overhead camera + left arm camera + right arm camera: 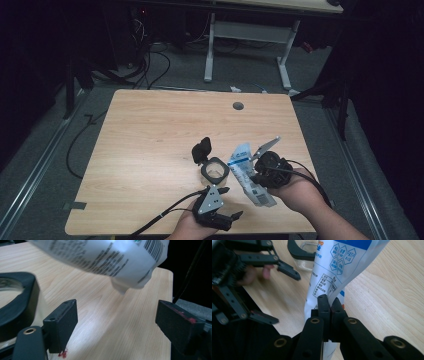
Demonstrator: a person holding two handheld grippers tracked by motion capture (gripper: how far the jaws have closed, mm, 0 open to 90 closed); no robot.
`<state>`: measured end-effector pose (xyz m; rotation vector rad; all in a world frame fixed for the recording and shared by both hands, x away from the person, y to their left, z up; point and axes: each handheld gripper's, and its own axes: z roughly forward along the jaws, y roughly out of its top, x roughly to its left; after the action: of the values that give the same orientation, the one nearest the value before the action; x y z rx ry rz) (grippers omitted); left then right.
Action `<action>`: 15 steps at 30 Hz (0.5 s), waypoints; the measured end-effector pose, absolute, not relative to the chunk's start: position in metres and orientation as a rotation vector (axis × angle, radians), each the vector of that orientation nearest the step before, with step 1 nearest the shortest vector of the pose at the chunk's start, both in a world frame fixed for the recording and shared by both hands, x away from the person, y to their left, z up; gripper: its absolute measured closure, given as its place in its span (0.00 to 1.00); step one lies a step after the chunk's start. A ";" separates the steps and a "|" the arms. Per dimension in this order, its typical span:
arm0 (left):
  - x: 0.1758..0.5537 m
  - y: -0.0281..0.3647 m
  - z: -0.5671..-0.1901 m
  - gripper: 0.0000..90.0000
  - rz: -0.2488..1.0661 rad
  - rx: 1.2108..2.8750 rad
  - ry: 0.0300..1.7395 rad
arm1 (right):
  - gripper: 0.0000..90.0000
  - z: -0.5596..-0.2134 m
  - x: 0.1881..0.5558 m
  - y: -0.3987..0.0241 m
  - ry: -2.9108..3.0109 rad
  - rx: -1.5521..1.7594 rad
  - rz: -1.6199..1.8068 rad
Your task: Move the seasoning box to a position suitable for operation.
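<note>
Seemingly mid-pour, the left gripper point(231, 204) hovers with jaws spread wide and empty near the table's front edge, just beside a clear glass jar with a black flip lid point(214, 170) standing open. To its right, the right gripper point(330, 305) pinches a white-and-blue printed plastic pouch point(248, 175), tilted toward the jar. Contents cannot be seen; next, the pouch's mouth needs aiming over the jar.

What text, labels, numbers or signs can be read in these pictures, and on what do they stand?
White pouch, held in the shut right gripper: printed panels, blue hexagon symbols and small characters, all too small to read.
Same pouch in the left gripper view: lines of print and a barcode, blurred, unreadable.
Clear container, wooden table: no text.
</note>
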<state>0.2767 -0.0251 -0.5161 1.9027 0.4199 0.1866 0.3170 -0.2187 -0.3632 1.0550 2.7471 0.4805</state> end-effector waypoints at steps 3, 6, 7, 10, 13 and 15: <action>0.278 -0.032 -0.517 0.21 0.185 1.910 0.420 | 1.00 -0.362 0.316 -0.215 2.751 1.051 0.492; 0.280 -0.038 -0.519 0.21 0.172 1.930 0.426 | 1.00 -0.361 0.316 -0.211 2.756 1.036 0.486; 0.281 -0.041 -0.519 0.21 0.175 1.939 0.422 | 1.00 -0.360 0.316 -0.210 2.759 1.038 0.488; 0.282 -0.048 -0.518 0.21 0.179 1.939 0.425 | 1.00 -0.359 0.316 -0.207 2.763 1.036 0.503; 0.283 -0.055 -0.516 0.21 0.187 1.923 0.426 | 1.00 -0.360 0.316 -0.205 2.769 1.030 0.516; 0.285 -0.058 -0.515 0.22 0.175 1.921 0.436 | 1.00 -0.361 0.316 -0.203 2.774 1.034 0.522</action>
<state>0.2849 -0.0581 -0.5154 1.9214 0.4358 0.1750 0.3164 -0.2032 -0.3608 1.0336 2.7744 0.5222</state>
